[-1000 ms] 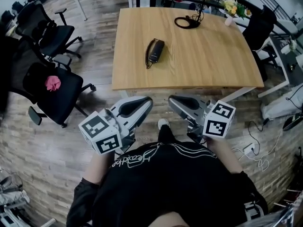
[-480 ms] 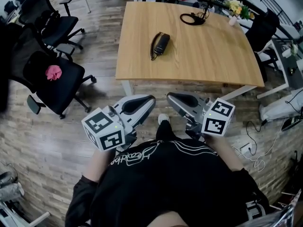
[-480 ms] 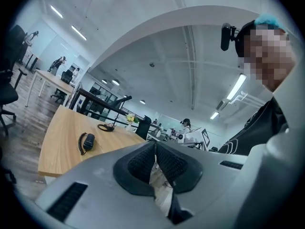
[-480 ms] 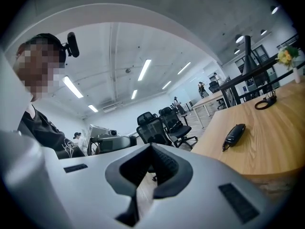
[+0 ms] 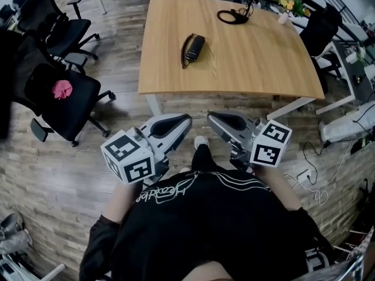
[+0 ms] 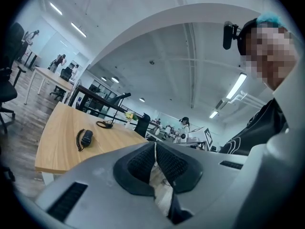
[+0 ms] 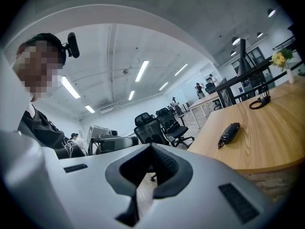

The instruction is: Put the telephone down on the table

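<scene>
The black telephone handset with its coiled cord lies flat on the wooden table, left of the middle. It also shows in the left gripper view and the right gripper view. Both grippers are held close to the person's body, over the floor and short of the table's near edge. My left gripper is shut with nothing in it, its pads meeting at the tip. My right gripper is likewise shut and empty, jaws touching at their tips.
A looped black cable and a small vase of flowers sit at the table's far edge. Black office chairs stand to the left, one carrying a pink object. Another chair is at the right. Cables lie on the floor.
The head view has swayed a little, so the table sits slightly differently in the picture. Both grippers stay shut in front of the body and the telephone has not moved.
</scene>
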Available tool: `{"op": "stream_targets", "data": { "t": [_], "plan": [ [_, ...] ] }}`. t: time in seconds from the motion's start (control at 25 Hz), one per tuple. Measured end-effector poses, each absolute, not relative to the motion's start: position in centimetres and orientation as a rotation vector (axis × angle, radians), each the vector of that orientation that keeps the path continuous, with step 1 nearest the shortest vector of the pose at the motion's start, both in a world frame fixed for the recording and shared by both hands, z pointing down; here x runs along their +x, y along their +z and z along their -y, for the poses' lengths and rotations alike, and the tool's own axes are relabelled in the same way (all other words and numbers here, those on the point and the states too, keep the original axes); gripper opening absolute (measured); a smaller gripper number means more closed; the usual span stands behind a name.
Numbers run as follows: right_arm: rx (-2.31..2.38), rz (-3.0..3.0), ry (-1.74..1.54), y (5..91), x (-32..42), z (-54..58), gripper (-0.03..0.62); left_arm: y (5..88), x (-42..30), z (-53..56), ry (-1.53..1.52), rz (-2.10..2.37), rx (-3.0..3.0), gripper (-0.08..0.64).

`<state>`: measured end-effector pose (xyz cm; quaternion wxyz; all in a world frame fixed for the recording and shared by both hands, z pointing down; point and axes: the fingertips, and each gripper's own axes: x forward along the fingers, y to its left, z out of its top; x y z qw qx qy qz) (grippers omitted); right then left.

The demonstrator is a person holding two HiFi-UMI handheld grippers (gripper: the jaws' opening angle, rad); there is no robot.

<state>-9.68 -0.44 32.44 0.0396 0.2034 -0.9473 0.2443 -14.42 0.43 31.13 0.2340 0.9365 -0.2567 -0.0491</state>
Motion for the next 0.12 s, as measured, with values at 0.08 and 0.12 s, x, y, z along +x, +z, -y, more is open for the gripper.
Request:
{"op": "stream_targets", "data": {
  "t": [0.08,0.12],
  "plan": [
    [0.633,2.902,0.751,32.43,-9.40,0.29,0.038,31.17,-14.29,-0.46,-0.135,0.704,2.572,0.015],
    [0.638,2.902,0.752,32.43,-9.25,0.22,0.038,31.19,-14.21,-0.47,-0.135,0.704,2.571,0.015]
  ]
}}
